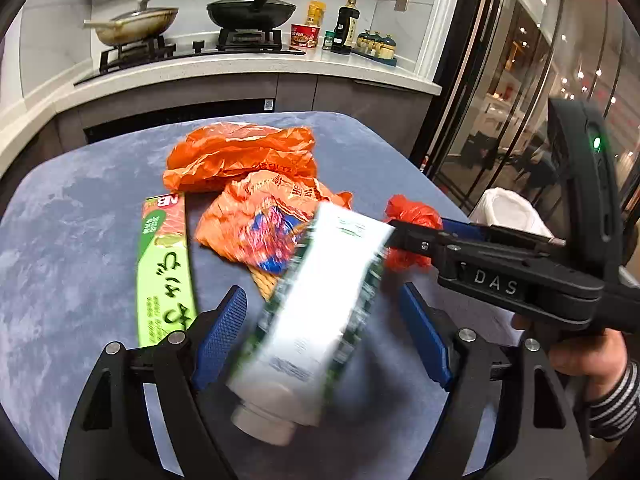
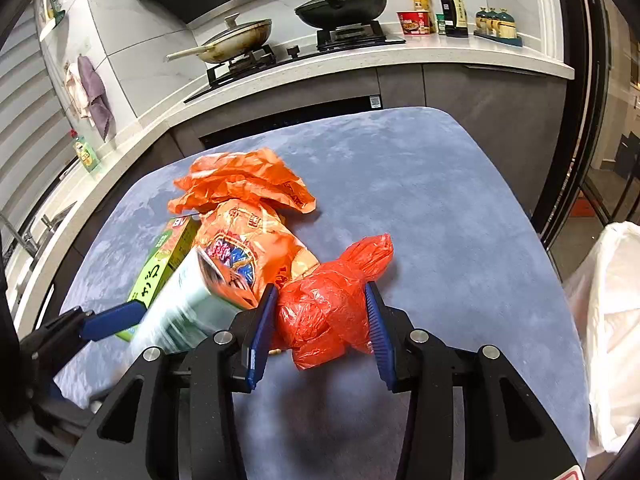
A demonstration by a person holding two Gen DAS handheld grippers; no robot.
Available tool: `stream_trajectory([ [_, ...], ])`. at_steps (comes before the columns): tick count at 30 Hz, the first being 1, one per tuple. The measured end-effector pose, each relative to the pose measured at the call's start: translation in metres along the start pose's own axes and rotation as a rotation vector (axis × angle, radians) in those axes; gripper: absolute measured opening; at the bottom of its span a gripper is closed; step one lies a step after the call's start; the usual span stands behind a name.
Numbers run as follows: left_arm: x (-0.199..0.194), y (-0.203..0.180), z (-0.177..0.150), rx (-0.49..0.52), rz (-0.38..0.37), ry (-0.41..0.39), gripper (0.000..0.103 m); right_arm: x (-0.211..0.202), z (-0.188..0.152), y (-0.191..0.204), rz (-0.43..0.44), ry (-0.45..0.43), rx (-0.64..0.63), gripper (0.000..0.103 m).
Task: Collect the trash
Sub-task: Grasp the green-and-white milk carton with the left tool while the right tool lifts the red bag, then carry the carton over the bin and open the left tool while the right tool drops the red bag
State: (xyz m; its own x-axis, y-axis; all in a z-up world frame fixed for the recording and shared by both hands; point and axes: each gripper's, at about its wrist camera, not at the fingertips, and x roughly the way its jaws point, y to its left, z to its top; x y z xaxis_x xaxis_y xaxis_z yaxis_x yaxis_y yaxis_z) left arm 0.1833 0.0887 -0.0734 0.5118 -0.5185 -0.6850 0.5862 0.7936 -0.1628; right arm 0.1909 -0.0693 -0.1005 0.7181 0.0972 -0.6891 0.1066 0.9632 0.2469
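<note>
A white and green tube (image 1: 316,316) with a white cap, motion-blurred, lies tilted between the wide-open fingers of my left gripper (image 1: 324,332), touching neither pad; it also shows in the right wrist view (image 2: 180,304). My right gripper (image 2: 320,324) is closed on a knotted red plastic bag (image 2: 324,312) on the blue table (image 2: 440,208); the bag also shows in the left wrist view (image 1: 412,216). An orange snack packet (image 1: 260,224) and a crumpled orange bag (image 1: 240,152) lie behind the tube. A green wrap box (image 1: 164,268) lies at the left.
A white-lined trash bin (image 2: 612,320) stands off the table's right edge, and it shows in the left wrist view (image 1: 508,212). A kitchen counter (image 1: 240,68) with stove, pans and bottles runs behind the table. A glass door (image 1: 520,80) is at the right.
</note>
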Motion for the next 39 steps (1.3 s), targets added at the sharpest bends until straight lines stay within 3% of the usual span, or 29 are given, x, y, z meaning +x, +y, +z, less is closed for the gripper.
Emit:
stream_trajectory([
  [6, 0.008, -0.018, -0.007, 0.005, 0.052, 0.037, 0.075, -0.016, -0.008, -0.012, -0.007, -0.009, 0.021, 0.041],
  [13, 0.013, -0.015, -0.016, -0.064, 0.097, 0.078, 0.073, -0.033, -0.016, -0.02, -0.004, -0.02, 0.031, 0.041],
  [17, 0.013, -0.01, -0.024, -0.108, 0.117, 0.105, 0.056, -0.045, -0.022, -0.027, -0.003, -0.027, 0.039, 0.041],
  [21, 0.004, -0.016, -0.029, -0.137, 0.101, 0.116, 0.055, -0.057, -0.027, -0.033, -0.001, -0.04, 0.048, 0.041],
  [29, -0.027, -0.058, -0.022, -0.117, 0.08, 0.066, 0.055, -0.094, -0.03, -0.052, -0.011, -0.099, 0.063, 0.041],
  [39, -0.041, -0.148, 0.01, -0.015, -0.004, 0.006, 0.055, -0.159, -0.034, -0.112, -0.071, -0.213, 0.144, 0.041],
])
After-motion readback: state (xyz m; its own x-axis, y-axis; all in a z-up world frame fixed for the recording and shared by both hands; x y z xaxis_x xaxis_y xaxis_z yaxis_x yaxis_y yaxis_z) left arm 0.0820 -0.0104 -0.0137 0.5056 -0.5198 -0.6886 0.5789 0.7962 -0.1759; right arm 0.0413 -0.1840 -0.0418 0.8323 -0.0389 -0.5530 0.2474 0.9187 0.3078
